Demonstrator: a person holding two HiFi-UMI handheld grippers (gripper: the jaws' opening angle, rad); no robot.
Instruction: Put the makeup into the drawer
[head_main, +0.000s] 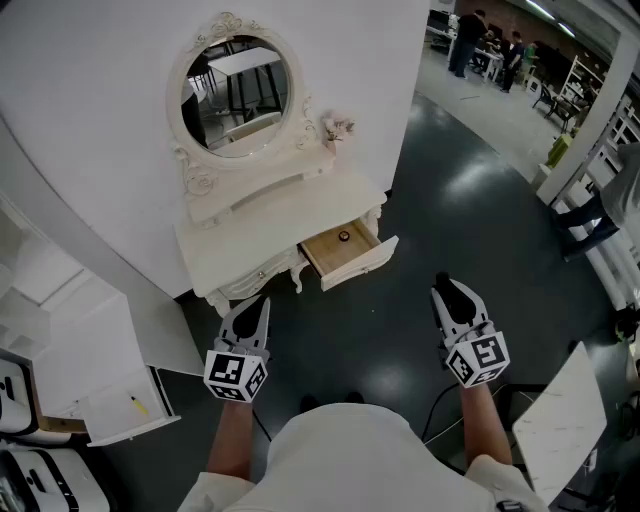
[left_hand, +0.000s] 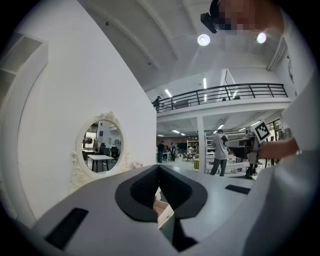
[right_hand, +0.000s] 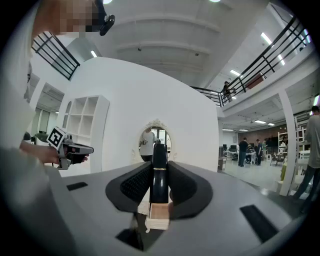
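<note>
Your right gripper (right_hand: 159, 167) has its jaws closed on the makeup tube (right_hand: 159, 182) - a slim black stick with a thin gold band. It stands upright between the two dark pads, and its top rises above them. Your left gripper (left_hand: 159, 172) carries nothing; its jaws are pressed together at the tips.

Looking along the right jaws, the open drawer (right_hand: 159, 214) sits straight ahead, just below the tube's lower end, with the oval mirror (right_hand: 156, 141) above it. Through the small gap under the left jaws you see a corner of the same drawer.

From the head view, you hold both grippers level over the dark floor (head_main: 440, 190), and neither touches the furniture. The left one is near the front of the white surface (head_main: 270, 225), below and to the left of the drawer. The right one is well apart, off to the drawer's right.

The drawer is pulled out from the right end of the surface, its pale wooden inside showing. One small round dark item (head_main: 343, 236) with a gold glint lies in it, near the back. The mirror in its carved white frame stands at the rear of the surface, with a small pale ornament (head_main: 338, 127) just beside its right edge.
</note>
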